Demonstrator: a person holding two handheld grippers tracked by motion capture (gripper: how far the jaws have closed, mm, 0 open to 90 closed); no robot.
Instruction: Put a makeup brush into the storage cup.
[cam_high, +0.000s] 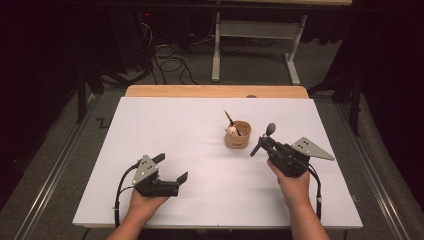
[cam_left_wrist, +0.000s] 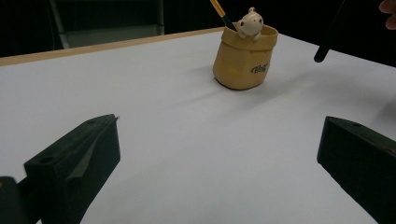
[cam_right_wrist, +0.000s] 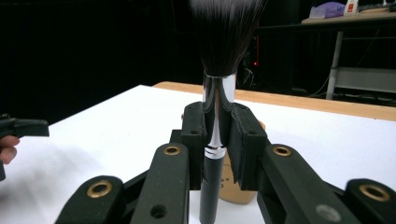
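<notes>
Fingers of the left gripper (cam_high: 174, 168) stand wide apart and hold nothing; the right gripper (cam_high: 263, 143) clamps a makeup brush (cam_high: 264, 136) just right of the tan pot (cam_high: 237, 139) on the white table (cam_high: 170, 130), seen from the high view.

Left gripper view: spread jaws, pot ahead with a pencil (cam_left_wrist: 219, 10) and small figurine (cam_left_wrist: 250, 23).

Right gripper view: jaws pinch the brush's silver ferrule, bristles up.

White-topped desk (cam_high: 165, 125): tan pouch-shaped holder (cam_high: 237, 136) centre-right; left tool (cam_high: 172, 170) near-left, jaws apart; right tool (cam_high: 265, 141) gripping black makeup brush (cam_high: 270, 129).
</notes>
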